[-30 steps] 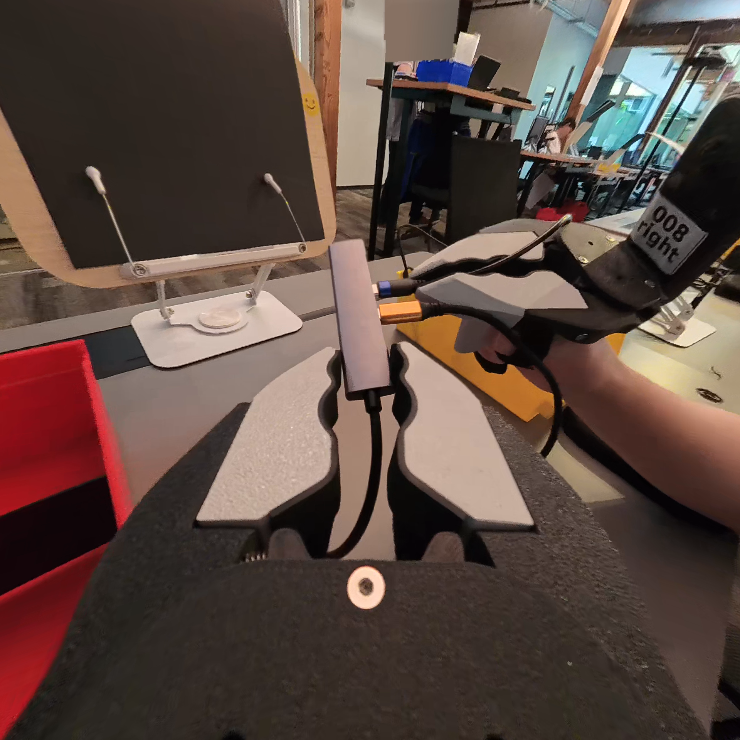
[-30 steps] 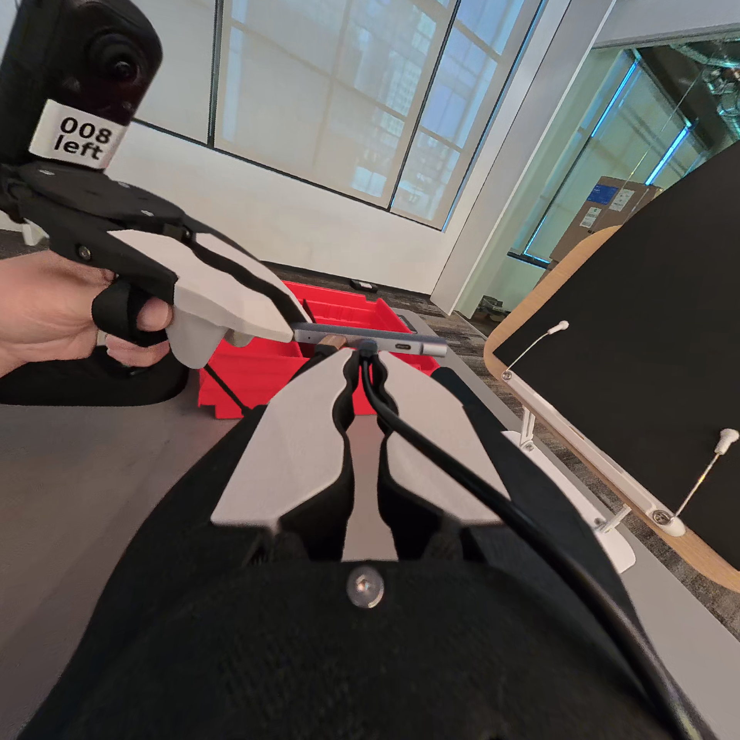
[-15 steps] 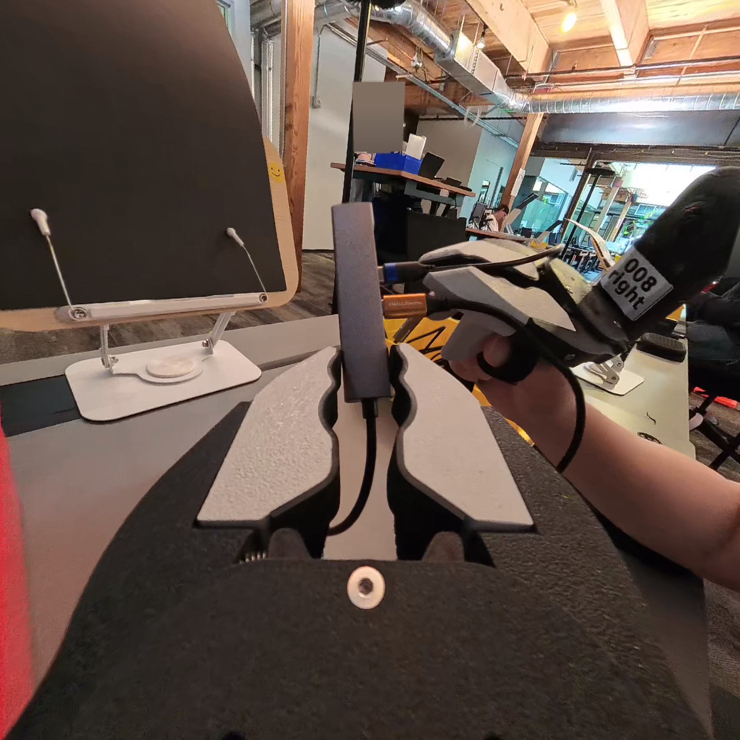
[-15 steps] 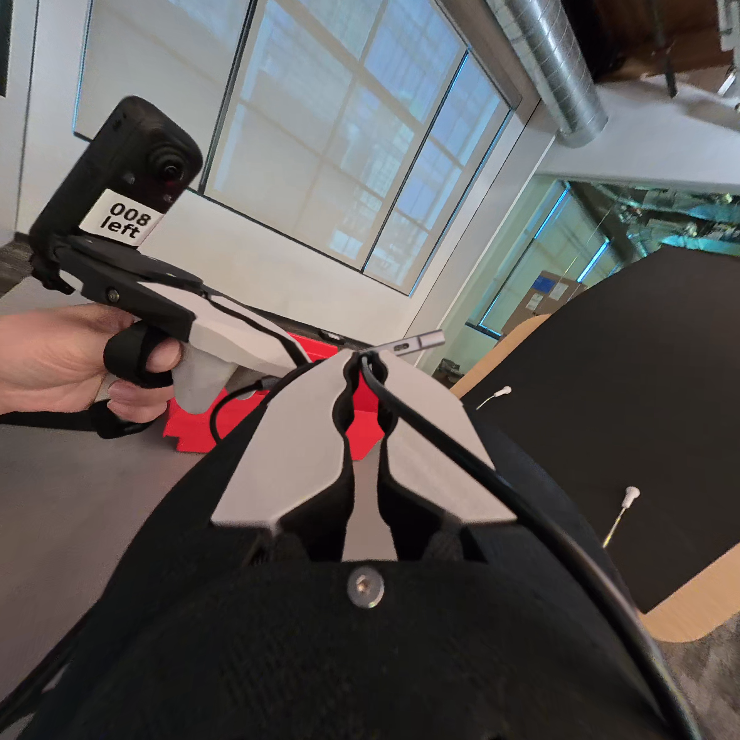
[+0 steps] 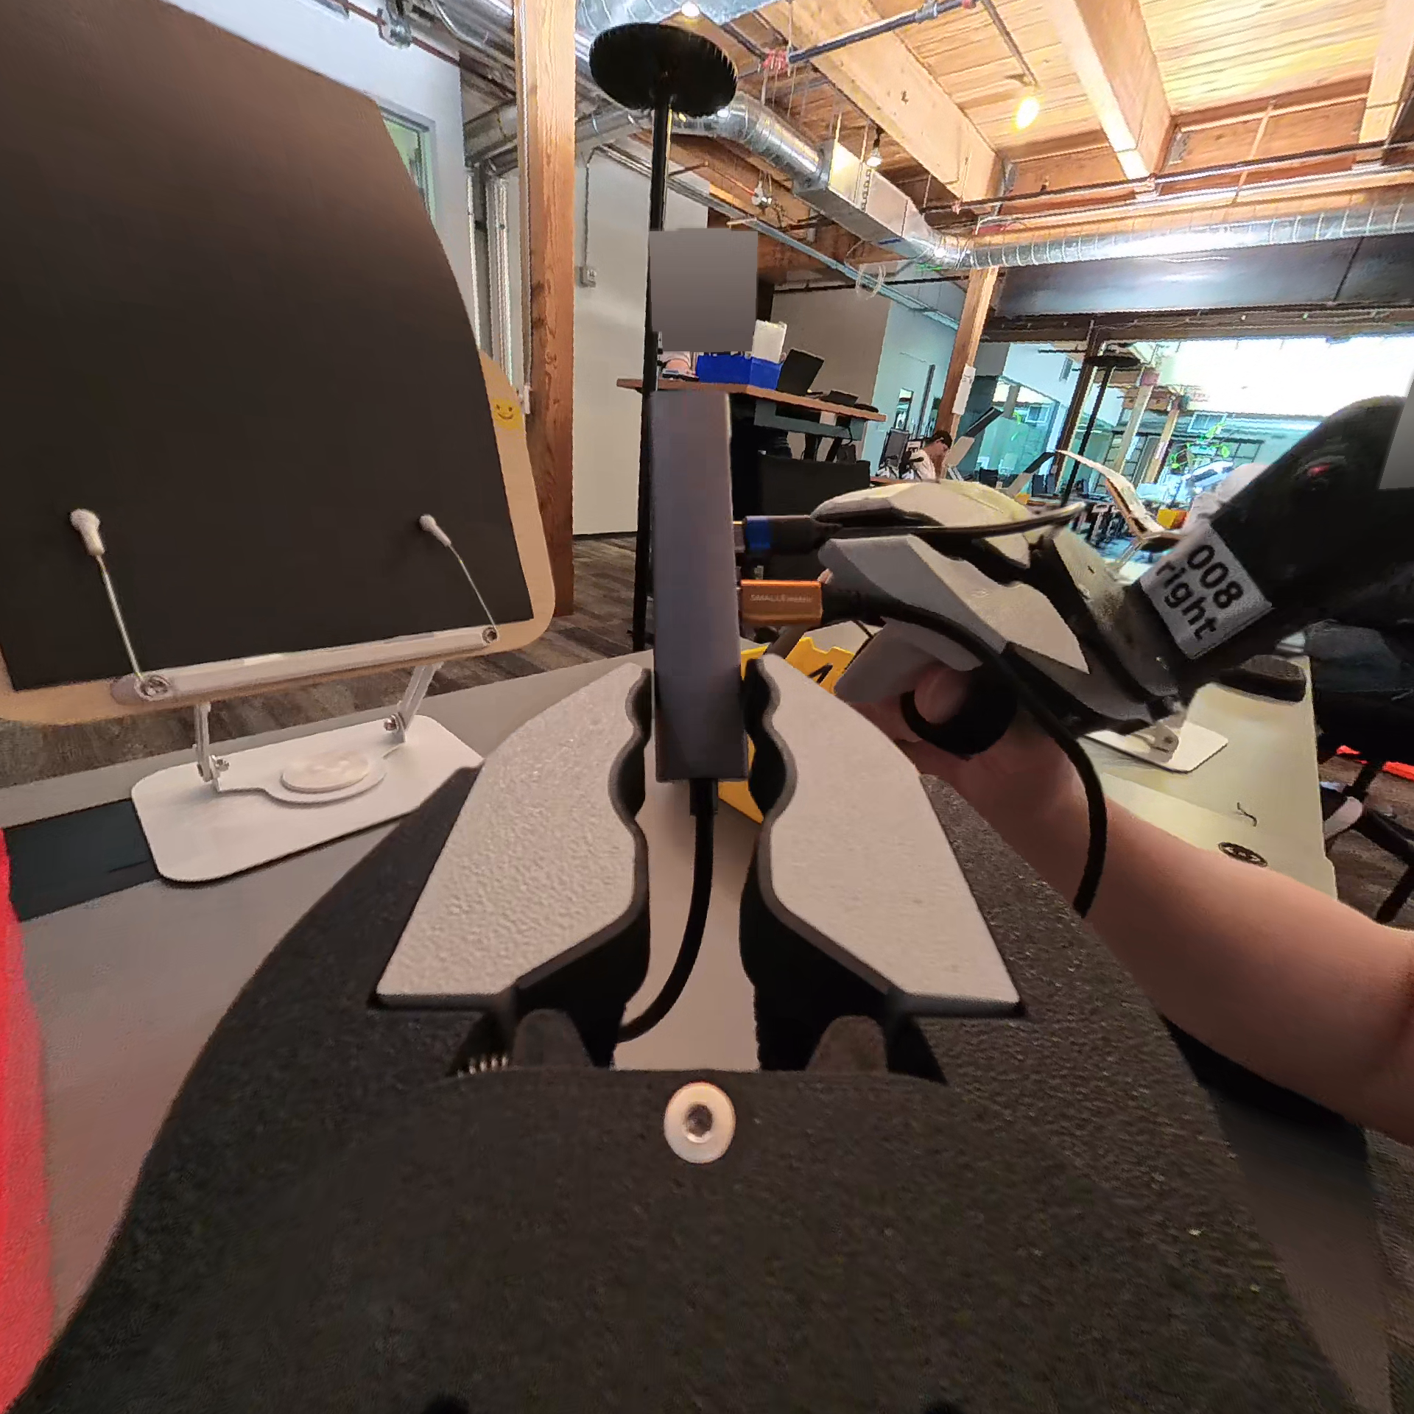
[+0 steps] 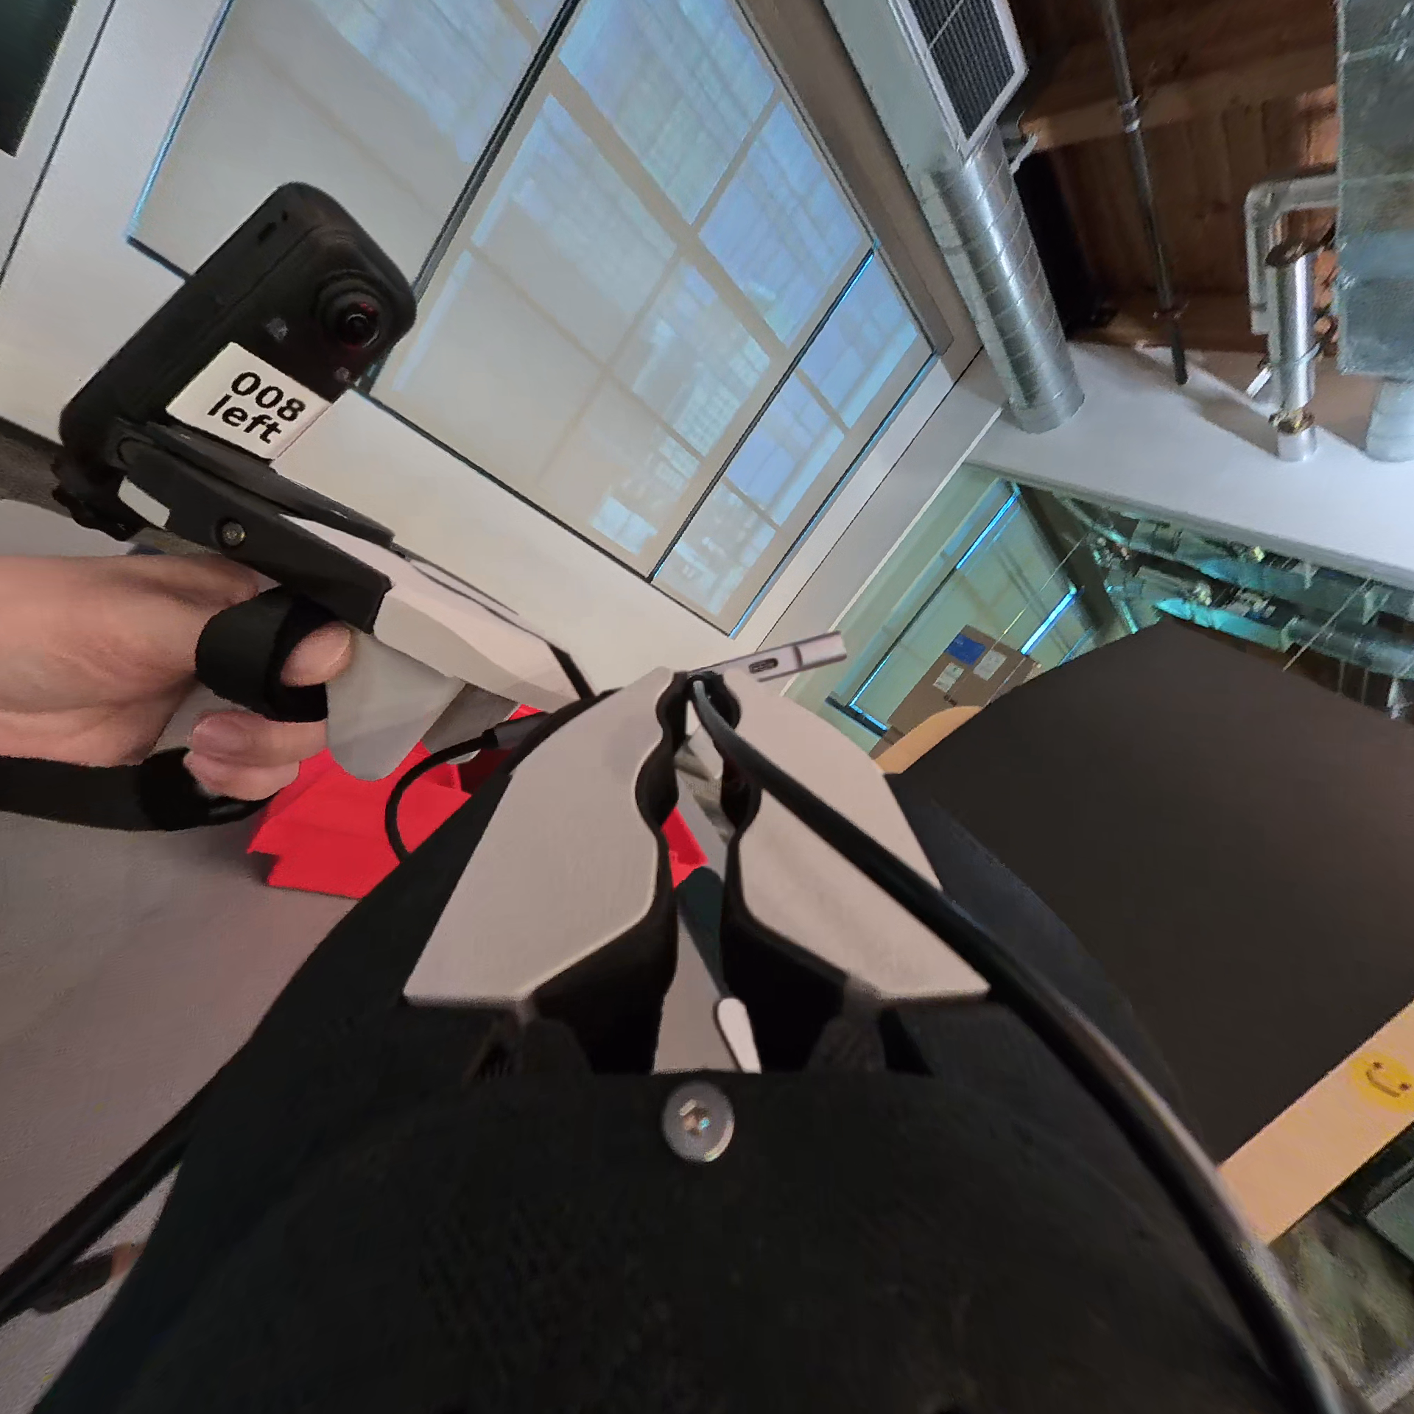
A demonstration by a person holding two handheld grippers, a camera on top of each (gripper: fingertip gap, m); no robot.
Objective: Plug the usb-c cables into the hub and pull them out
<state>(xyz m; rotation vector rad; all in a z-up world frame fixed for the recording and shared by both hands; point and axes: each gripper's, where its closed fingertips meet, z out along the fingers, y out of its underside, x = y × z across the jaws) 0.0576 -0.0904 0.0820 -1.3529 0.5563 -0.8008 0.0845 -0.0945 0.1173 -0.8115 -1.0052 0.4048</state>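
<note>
The left hand-held gripper (image 5: pixel 696 689) is clamped on the near end of a dark grey hub (image 5: pixel 692 581), its pads pressed against both sides; the hub stands upright in the air above the grey tabletop (image 5: pixel 153 956). A thin black lead (image 5: pixel 689 918) runs from the hub's lower end back between the fingers. Two usb-c cables are plugged into the hub's right edge: one with a blue-banded plug (image 5: pixel 773 533) above, one with an orange plug (image 5: pixel 780 602) just below. The right hand-held gripper (image 5: pixel 822 547) comes in from the right, nearly closed on the cable behind the blue-banded plug; the plug's back end is hidden by the fingers.

In the right wrist view its fingertips (image 6: pixel 692 689) cover both plugs, and only the hub's far end with one empty port (image 6: pixel 788 659) sticks out. A black cable (image 6: pixel 842 834) trails back over the right finger.

Around them: a black board (image 5: pixel 229 382) on a white stand (image 5: pixel 291 788) behind left, a red bin (image 6: pixel 329 834) partly hidden and cut off, something yellow (image 5: pixel 811 666) mostly hidden behind the fingers, and office desks beyond
</note>
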